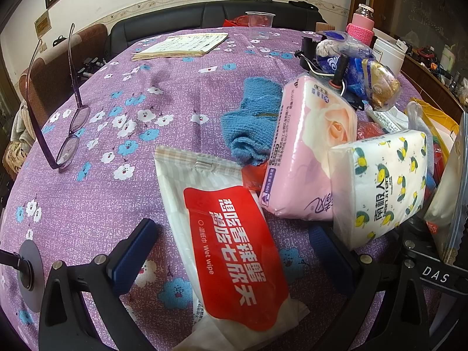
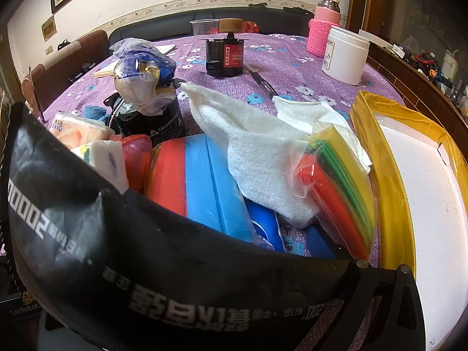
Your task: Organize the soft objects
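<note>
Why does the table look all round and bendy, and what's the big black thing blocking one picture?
Left wrist view: the fisheye lens bends the purple tablecloth into a dome, and corners go dark. Right wrist view: a black packet sits so close that it hides the lower half, with its print blurry; the white board glares bright.

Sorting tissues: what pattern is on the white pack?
Yellow lemons on white tissue pack; left wrist view.
</note>
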Action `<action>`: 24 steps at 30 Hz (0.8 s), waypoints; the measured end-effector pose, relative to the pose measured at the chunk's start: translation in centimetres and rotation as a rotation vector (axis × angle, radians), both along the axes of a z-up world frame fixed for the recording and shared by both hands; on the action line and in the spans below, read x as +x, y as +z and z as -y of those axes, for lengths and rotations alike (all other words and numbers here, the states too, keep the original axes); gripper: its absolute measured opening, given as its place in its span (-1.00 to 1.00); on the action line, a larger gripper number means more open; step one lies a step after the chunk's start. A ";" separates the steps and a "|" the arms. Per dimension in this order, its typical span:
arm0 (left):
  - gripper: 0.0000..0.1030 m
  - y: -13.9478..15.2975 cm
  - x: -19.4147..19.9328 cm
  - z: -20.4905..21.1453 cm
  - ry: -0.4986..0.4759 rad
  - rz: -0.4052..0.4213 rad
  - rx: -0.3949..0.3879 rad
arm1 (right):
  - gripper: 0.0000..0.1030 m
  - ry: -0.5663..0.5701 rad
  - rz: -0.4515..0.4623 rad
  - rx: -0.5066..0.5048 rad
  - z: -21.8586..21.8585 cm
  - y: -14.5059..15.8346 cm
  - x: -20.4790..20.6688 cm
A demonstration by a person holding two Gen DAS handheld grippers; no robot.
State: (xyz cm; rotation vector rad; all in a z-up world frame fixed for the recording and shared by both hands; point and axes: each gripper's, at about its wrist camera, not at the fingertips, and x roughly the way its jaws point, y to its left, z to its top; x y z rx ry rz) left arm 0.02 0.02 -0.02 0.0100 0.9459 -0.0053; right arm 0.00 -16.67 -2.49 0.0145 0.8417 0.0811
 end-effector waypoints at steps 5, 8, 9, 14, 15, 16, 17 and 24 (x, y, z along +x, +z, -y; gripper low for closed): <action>1.00 0.0 0.0 0.0 0.000 0.000 0.000 | 0.98 0.001 0.001 0.000 -0.2 -0.1 0.1; 1.00 0.0 0.0 0.0 0.000 0.000 0.000 | 0.98 -0.001 0.000 -0.001 -0.5 0.2 -0.1; 1.00 0.0 0.0 0.0 -0.001 0.000 0.000 | 0.98 0.000 -0.004 -0.003 -0.8 0.3 -0.1; 1.00 0.0 0.1 -0.2 -0.035 -0.007 0.000 | 0.98 0.108 -0.063 -0.010 -0.4 0.6 -0.3; 1.00 0.1 0.1 -0.2 -0.046 -0.009 0.000 | 0.98 0.107 -0.059 -0.003 0.0 0.3 -0.4; 1.00 0.0 0.1 -0.2 -0.052 -0.010 0.000 | 0.99 0.110 -0.057 0.008 0.1 0.3 -0.8; 1.00 0.0 0.1 -0.2 -0.060 -0.011 0.002 | 0.99 0.120 -0.070 0.016 0.1 0.4 -1.1; 1.00 0.2 -0.4 -0.2 -0.100 -0.018 0.010 | 0.99 0.221 -0.082 0.100 0.2 0.4 -4.9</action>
